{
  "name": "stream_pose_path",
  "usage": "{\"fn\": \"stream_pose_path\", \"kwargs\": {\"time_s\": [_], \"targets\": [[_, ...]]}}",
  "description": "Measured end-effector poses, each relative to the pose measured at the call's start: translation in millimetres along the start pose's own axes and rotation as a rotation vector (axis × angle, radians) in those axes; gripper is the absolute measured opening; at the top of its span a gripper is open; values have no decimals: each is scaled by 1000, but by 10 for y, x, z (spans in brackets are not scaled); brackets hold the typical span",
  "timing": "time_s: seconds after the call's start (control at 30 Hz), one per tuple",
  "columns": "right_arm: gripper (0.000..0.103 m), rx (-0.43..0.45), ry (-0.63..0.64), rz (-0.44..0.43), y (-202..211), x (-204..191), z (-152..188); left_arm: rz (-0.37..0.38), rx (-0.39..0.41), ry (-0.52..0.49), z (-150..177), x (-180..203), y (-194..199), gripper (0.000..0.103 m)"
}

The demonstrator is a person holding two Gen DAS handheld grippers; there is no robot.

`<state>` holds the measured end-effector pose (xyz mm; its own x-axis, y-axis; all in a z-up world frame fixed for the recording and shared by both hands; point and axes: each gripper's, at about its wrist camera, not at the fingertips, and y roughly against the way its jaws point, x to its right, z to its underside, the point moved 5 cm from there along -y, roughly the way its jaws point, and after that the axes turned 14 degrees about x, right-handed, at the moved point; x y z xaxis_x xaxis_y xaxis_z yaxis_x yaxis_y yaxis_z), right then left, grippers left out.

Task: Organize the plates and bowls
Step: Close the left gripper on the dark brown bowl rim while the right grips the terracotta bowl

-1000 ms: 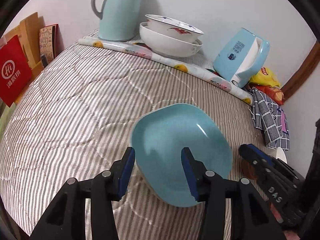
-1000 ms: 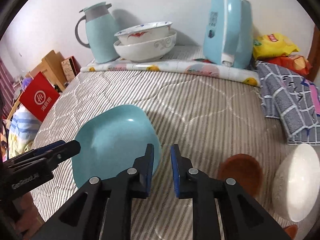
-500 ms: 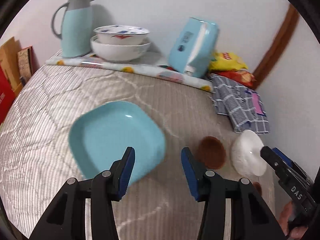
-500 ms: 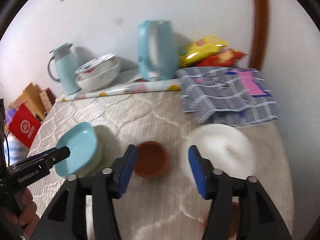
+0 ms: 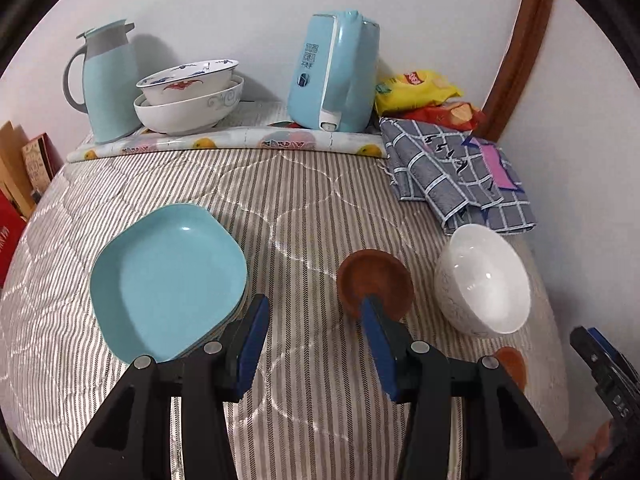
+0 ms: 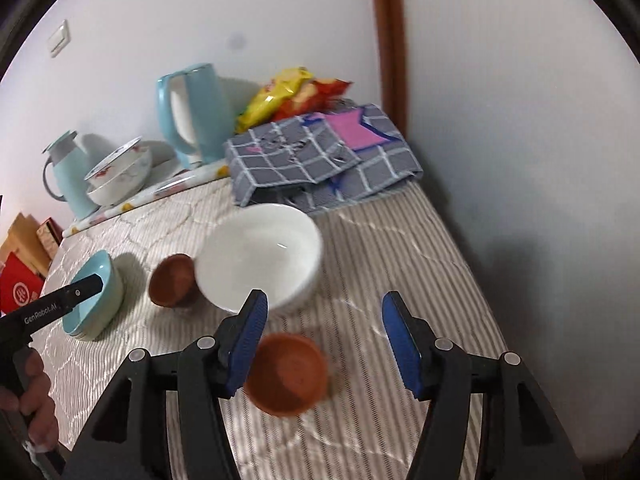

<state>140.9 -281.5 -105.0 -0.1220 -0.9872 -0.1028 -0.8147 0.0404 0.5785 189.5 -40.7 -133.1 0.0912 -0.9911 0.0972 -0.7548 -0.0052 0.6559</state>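
The small round orange-brown bowl (image 6: 286, 374) lies just in front of the glossy white ceramic bowl (image 6: 260, 256). It looks light, rigid and breakable; pinch its rim. The right gripper (image 6: 324, 340) and the left gripper (image 5: 316, 344) both gape, empty.

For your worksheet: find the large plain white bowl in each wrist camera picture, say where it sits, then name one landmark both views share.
Left wrist view: the white bowl sits at centre-right, right of the dark brown bowl.
Right wrist view: the white bowl sits near the middle, just beyond the right claw, with the dark brown bowl touching or nearly touching its left side.
Shared landmark: the light blue kettle against the back wall.
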Motion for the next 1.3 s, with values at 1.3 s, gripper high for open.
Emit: {"fn": "stream_pose_path", "kwargs": {"time_s": [1.3], "targets": [[45, -191, 37, -89, -574, -33, 787, 17, -142, -1, 340, 333, -947, 46]]}}
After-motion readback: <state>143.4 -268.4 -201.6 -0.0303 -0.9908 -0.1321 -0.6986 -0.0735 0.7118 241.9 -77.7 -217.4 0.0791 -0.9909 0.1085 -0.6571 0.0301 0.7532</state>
